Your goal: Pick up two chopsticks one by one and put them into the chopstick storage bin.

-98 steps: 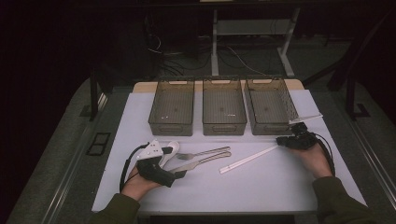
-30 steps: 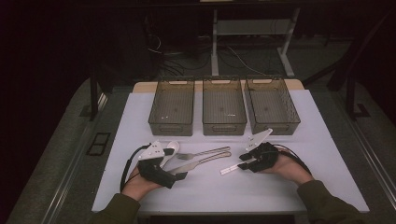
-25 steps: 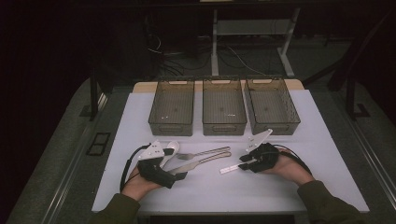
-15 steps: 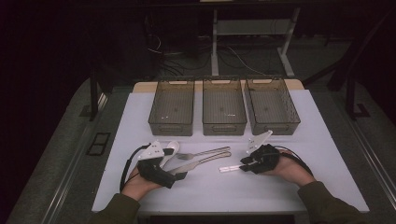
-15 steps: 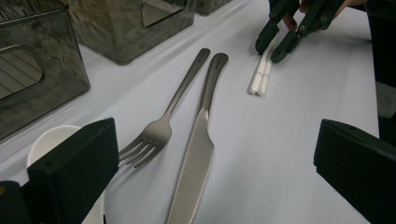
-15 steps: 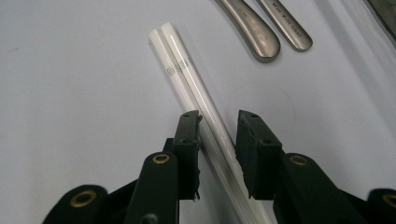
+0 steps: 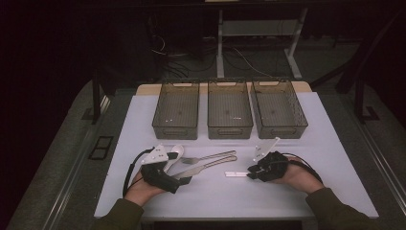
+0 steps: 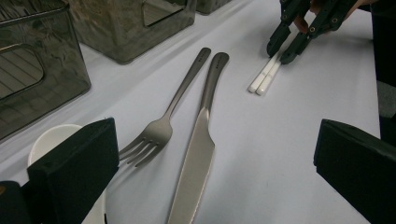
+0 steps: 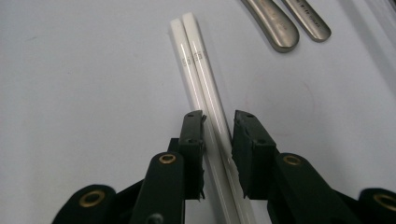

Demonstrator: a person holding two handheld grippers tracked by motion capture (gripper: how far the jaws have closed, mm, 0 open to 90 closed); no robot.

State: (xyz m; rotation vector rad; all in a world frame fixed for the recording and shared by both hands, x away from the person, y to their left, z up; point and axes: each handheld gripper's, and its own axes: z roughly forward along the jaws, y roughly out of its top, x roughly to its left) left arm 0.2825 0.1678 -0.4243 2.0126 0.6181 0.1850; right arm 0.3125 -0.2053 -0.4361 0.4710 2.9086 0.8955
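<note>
Your right gripper (image 9: 217, 156) has just been closing its jaws around the white chopsticks (image 9: 201, 74), which lie flat on the table (image 7: 335, 158) near its front edge, right of the knife (image 8: 198, 149) and fork (image 8: 161, 128). Your left gripper (image 8: 210, 172) rests wide open, holding nothing.

The high view looks forward and down from above the person's side, taking in the whole tabletop (image 7: 335, 158) from well back. The left gripper view sits low by the cutlery, facing across toward the right tool (image 8: 286, 48). The right gripper view looks steeply down, very close to the white chopsticks (image 9: 201, 74). All three share the chopsticks and the handle ends of the fork (image 9: 310, 21) and knife (image 9: 275, 28).
</note>
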